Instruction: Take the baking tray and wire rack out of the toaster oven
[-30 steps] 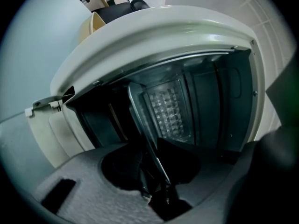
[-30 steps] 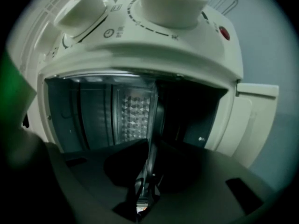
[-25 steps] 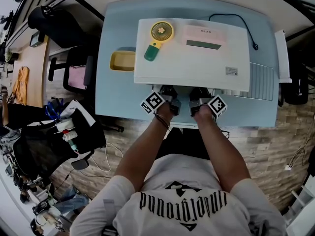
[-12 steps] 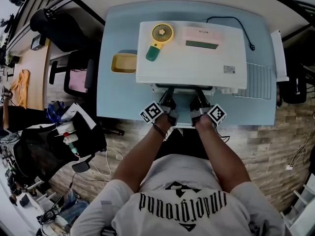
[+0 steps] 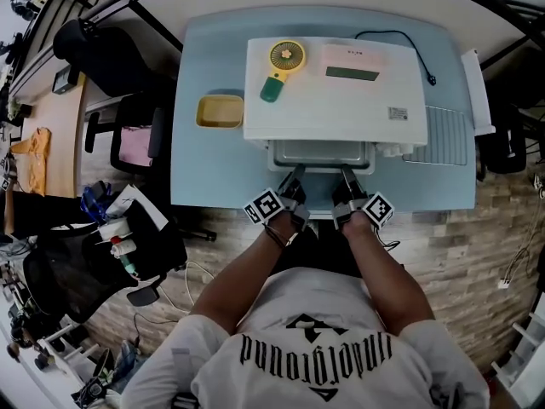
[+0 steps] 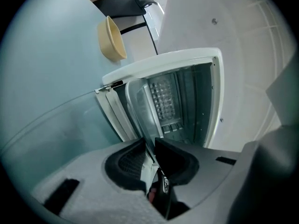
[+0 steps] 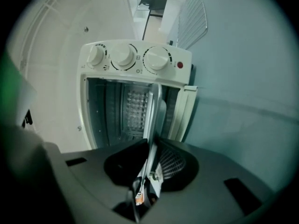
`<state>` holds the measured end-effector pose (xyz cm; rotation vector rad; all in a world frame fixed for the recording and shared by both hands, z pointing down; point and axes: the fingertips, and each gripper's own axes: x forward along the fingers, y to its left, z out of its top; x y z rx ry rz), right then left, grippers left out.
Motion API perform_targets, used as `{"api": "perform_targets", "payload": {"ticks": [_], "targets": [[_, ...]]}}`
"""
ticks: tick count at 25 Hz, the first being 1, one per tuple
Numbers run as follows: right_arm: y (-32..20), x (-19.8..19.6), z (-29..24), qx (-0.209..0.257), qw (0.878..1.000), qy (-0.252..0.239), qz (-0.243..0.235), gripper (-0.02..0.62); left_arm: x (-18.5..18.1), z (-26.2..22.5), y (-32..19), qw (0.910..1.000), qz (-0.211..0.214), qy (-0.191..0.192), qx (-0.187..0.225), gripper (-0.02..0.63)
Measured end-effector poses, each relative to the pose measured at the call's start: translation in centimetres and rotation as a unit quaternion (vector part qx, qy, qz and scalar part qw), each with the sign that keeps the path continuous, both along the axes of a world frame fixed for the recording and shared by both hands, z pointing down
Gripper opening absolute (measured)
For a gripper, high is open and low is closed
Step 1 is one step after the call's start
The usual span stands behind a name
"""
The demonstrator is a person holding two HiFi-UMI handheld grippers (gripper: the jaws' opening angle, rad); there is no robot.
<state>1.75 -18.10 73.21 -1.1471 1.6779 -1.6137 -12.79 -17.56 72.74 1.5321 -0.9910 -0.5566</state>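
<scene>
At oven, both clamped on baking tray, right gripper, left gripper just tightened

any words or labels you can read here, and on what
Nothing can be read for sure.
Pink card on the toaster oven: print too small.
Sticker on its top: too small.
Marks by the knobs: blurred.
Shirt lettering: upside down, ornate, unreadable.

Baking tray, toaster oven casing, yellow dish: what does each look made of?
The baking tray looks like thin sheet metal: dull silver-grey, soft sheen. The toaster oven casing is smooth white, probably painted metal. The yellow dish is opaque, thick-rimmed: plastic or ceramic, cannot tell which.
</scene>
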Motion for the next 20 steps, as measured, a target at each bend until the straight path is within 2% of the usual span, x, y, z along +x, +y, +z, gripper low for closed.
{"api": "perform_targets", "payload": {"ticks": [2, 7, 20], "targets": [[0.8, 0.1, 0.2, 0.000, 1.000, 0.011, 0.000, 0.069, 0.0, 0.1, 0.8, 1.0000, 0.008, 0.001, -0.001, 0.069], [2.8, 0.1, 0.1, 0.000, 1.000, 0.004, 0.006, 0.067, 0.2, 0.1, 2.9, 0.9997, 0.025, 0.001, -0.003, 0.069], [8.3, 0.2, 0.4, -0.013, 1.000, 0.002, -0.024, 0.067, 0.2, 0.1, 8.1, 0.9991, 0.039, -0.013, -0.006, 0.067]]}}
